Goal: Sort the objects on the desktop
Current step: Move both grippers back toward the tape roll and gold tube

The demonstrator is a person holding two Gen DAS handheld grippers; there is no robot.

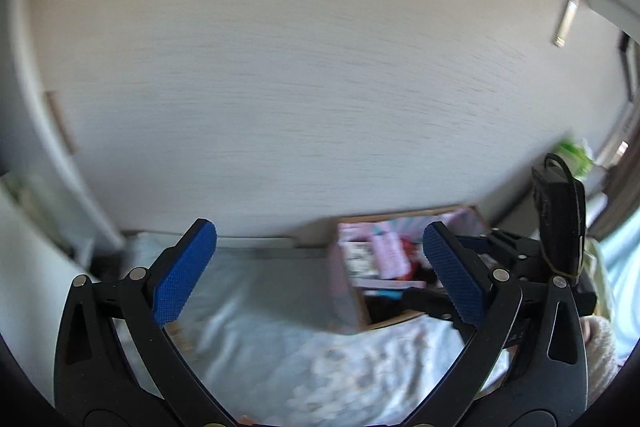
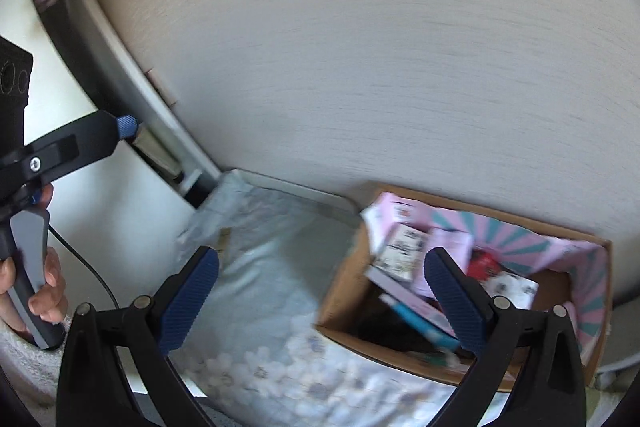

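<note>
Above the bench, both tools hang in the air w/ nothing between the pads. Left tool (image 1: 320,275): jaws spread wide, blue pads well apart, empty. Right tool (image 2: 322,303): same, spread wide, empty.

Left wrist view: right tool's body (image 1: 558,223) shows at the right side, just beside the left tool's right finger, its tip reaching over the box. Right wrist view: left tool (image 2: 126,126) seen side-on at far left, held by the person's hand (image 2: 48,287) on a grey grip; a black cable (image 2: 86,267) trails from it.

Below both tools: bench covered w/ a pale blue cloth (image 2: 272,259), white flower print on its near part. Cloth is blurred in both views.

Cardboard box (image 2: 344,291) sits on the cloth at the bench's far right, back edge near the wall (image 2: 380,47). Box is open-topped, w/ pink-and-teal striped lining (image 2: 520,231). Inside: pink cartons (image 2: 400,211), a white carton w/ dark print (image 2: 402,251), a red item (image 2: 482,265), a blue pen-like item (image 2: 416,323). Contents piled, touching one another; labels too blurred to read.

Wall is pale, wood-grain texture. A white door frame (image 2: 132,75) stands left of the bench's far-left corner.
</note>
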